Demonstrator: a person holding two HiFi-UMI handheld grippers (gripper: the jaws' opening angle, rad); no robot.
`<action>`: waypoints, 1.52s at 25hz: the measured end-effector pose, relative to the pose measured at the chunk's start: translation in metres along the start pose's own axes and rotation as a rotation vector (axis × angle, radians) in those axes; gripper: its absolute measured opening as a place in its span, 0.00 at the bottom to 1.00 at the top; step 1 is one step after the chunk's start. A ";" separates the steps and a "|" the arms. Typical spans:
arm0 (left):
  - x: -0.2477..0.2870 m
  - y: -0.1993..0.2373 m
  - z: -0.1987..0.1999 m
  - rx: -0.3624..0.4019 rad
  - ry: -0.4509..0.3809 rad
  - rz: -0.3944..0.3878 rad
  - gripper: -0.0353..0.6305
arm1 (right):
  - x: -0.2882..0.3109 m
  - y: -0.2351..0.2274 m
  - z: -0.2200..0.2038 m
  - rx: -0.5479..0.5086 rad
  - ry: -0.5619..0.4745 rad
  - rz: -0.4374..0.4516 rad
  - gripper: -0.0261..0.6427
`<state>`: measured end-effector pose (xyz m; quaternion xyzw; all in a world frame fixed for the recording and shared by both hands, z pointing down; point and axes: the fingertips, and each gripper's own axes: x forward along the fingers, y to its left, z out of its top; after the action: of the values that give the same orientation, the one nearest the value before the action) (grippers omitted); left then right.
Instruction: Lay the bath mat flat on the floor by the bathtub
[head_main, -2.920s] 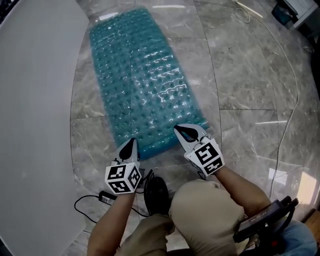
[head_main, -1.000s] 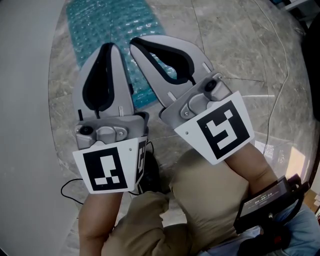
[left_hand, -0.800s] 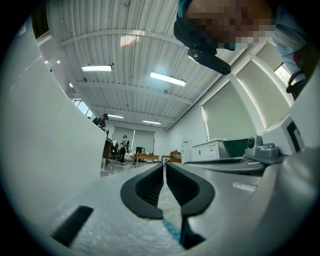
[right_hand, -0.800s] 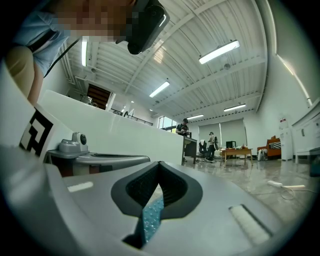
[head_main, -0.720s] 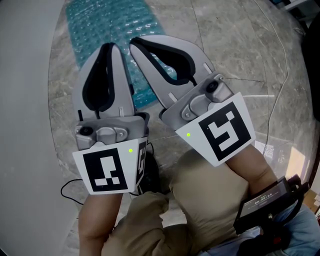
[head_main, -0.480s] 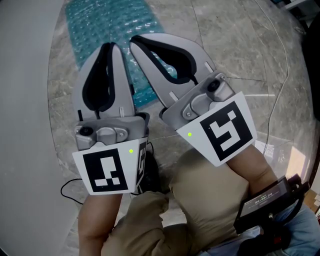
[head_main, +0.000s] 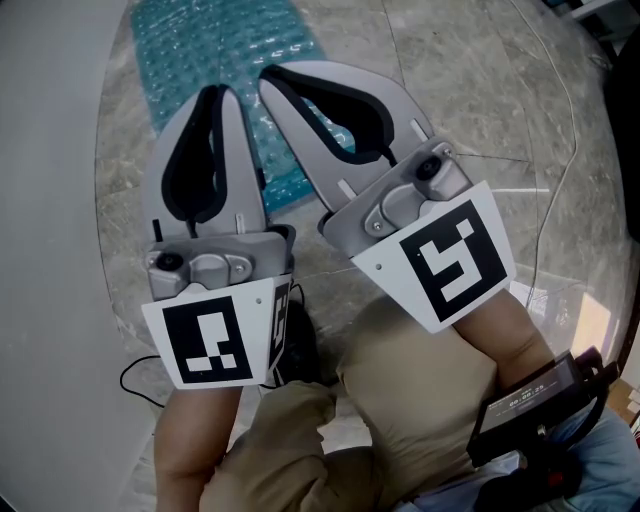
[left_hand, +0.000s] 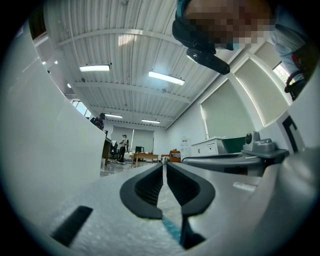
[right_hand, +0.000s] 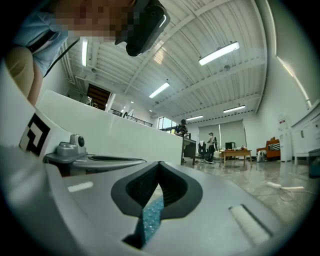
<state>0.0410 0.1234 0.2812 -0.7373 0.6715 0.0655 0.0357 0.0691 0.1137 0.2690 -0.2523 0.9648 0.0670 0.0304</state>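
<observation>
The teal bubbled bath mat (head_main: 225, 45) lies spread on the marble floor beside the white bathtub (head_main: 50, 200); my grippers hide its near end. Both grippers are held up close to the head camera, well above the mat, side by side. My left gripper (head_main: 212, 92) is shut with nothing in it, its jaws meeting at the tips (left_hand: 164, 165). My right gripper (head_main: 268, 78) is shut and empty as well (right_hand: 159, 164). A sliver of the teal mat (right_hand: 150, 217) shows through the gap behind the right jaws.
A black cable (head_main: 140, 378) and a dark shoe lie on the floor under my left gripper. The person's beige-trousered knee (head_main: 420, 400) and a black device (head_main: 540, 410) fill the lower right. A thin white cord (head_main: 560, 190) runs across the tiles at right.
Since the earliest frame both grippers have risen from the mat's near edge to just under the head camera. Over the last second they hold still; green lights on the cubes went out.
</observation>
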 end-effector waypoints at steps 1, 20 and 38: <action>0.000 0.000 0.000 0.001 0.001 -0.001 0.10 | 0.000 0.000 0.000 0.000 -0.001 0.000 0.05; 0.001 -0.005 -0.001 0.011 0.002 -0.016 0.11 | -0.002 -0.002 0.000 -0.003 0.000 -0.005 0.05; 0.001 -0.005 0.000 0.016 0.000 -0.018 0.11 | -0.004 -0.004 0.003 -0.009 -0.007 -0.012 0.05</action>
<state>0.0464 0.1225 0.2808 -0.7431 0.6651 0.0599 0.0419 0.0741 0.1126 0.2660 -0.2578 0.9630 0.0720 0.0329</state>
